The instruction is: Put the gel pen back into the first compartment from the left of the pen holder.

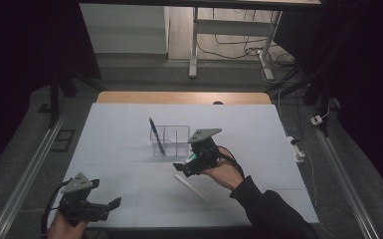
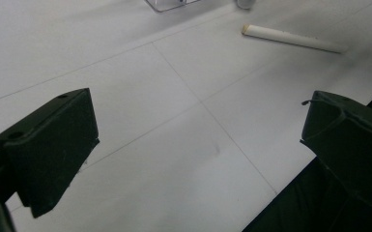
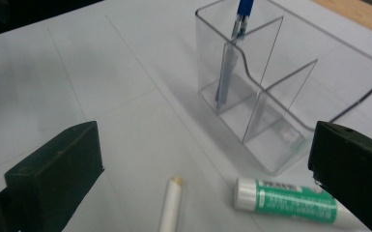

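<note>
Right gripper hovers mid-desk, jaws spread, empty. Glue stick lies flat on desk just before organizer, white stick beside it, nearer front edge. Blue pen already stands in organizer's end compartment. Left gripper idle at front-left corner, jaws spread. Advice: lower jaws astride glue stick's middle, square across its length, then close; stay clear of organizer wall.

High view overhead, forward-down; both claw views low, close, sharing the white stick.
</note>
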Demonstrator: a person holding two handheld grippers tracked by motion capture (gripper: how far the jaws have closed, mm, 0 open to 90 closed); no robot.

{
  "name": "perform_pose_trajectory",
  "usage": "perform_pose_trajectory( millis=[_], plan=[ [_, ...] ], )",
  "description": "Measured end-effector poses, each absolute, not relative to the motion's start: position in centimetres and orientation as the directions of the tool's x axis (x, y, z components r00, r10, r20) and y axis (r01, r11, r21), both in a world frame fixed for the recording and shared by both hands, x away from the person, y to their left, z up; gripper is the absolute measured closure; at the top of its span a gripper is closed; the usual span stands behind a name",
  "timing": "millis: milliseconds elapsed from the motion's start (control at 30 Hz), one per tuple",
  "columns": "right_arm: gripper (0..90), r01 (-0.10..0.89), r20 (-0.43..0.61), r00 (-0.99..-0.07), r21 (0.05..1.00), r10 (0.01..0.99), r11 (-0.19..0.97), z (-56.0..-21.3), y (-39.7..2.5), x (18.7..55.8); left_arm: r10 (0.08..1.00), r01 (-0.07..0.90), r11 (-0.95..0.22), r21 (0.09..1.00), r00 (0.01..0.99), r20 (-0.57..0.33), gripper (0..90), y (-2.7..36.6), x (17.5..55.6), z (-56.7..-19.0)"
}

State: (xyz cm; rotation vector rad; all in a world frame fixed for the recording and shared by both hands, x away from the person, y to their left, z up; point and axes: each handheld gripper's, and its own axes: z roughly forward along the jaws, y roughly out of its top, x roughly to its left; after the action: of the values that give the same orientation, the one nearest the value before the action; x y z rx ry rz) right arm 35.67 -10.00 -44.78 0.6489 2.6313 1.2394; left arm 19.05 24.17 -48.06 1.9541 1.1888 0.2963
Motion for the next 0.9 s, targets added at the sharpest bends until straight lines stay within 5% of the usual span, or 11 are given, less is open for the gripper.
perform_pose_trajectory(
  millis=[900],
  plan=[
    [0.0, 0.369, 0.042, -0.886, 0.667, 0.462, 0.647, -47.9, -11.2, 32.4, 0.82, 0.633, -0.238, 0.736, 0.538, -0.198, 0.0, 24.1, 19.1, -48.1]
  ],
)
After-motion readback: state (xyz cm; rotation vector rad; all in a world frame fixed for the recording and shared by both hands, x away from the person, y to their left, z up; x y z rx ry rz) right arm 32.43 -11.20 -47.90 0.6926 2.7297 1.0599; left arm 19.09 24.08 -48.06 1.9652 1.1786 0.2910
